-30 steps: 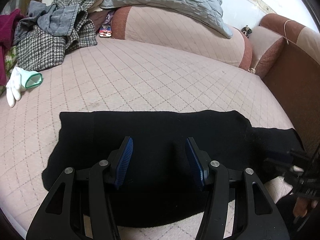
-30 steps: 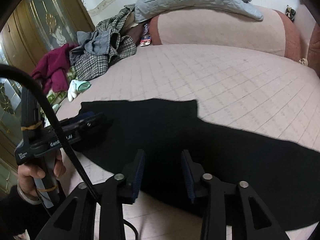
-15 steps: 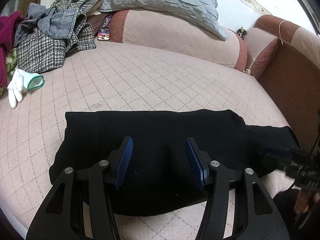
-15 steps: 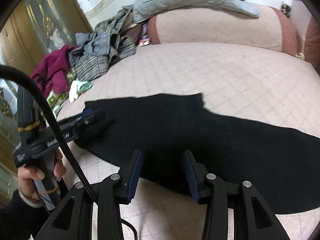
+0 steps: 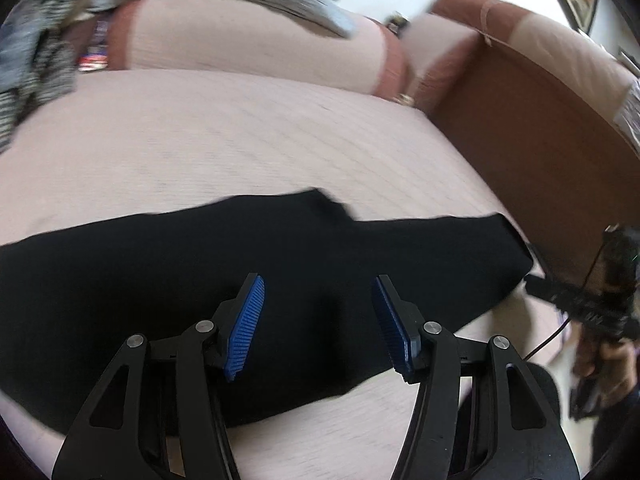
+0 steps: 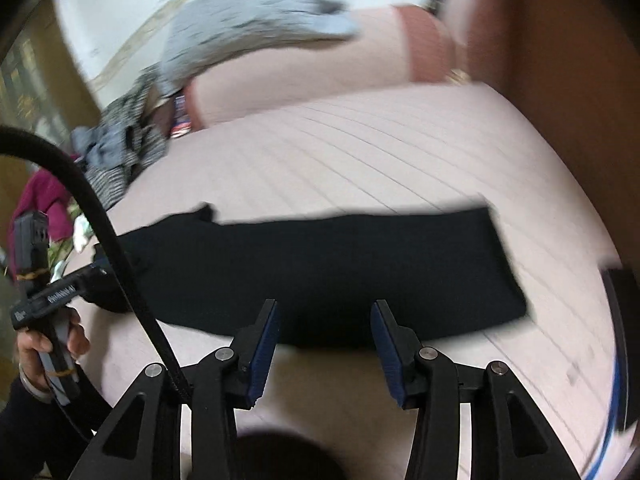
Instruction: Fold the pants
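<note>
Black pants [image 5: 280,264] spread flat as a long band across the pink quilted bed [image 5: 240,136], one end near the brown side board [image 5: 540,140]. Left tongs [image 5: 318,320] spread apart, empty, hovering over the pants' middle. Right tongs [image 6: 324,350] also apart, empty, at the pants' near edge [image 6: 328,344]. Both views motion-blurred. Grey quilt [image 6: 256,24] and piled clothes [image 6: 120,148] at the far end.
</note>
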